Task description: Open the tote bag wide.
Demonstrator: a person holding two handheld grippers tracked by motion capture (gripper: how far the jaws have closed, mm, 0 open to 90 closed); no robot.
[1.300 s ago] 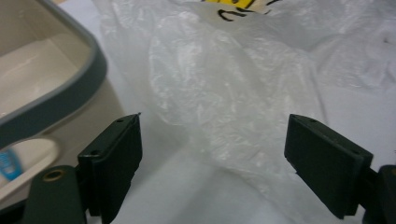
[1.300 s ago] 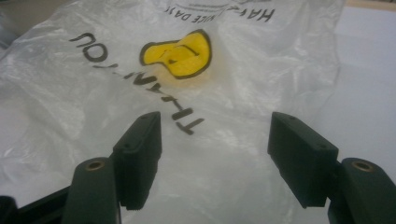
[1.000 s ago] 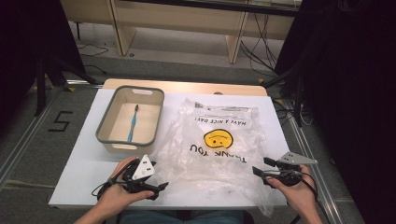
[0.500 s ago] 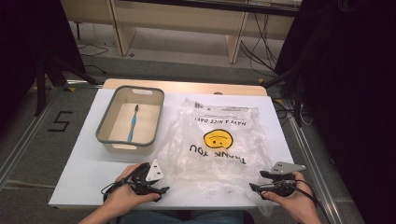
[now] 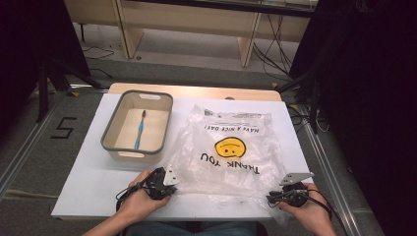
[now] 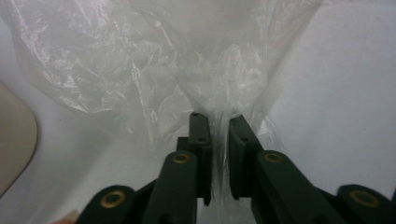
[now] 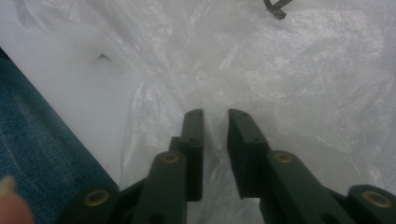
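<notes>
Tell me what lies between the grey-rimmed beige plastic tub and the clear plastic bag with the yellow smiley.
In the high view, only a narrow strip of bare white table lies between the tub and the bag.

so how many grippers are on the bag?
2. Left gripper pinches the bag at its near left corner; right gripper at its near right corner, film between its jaws.
</notes>
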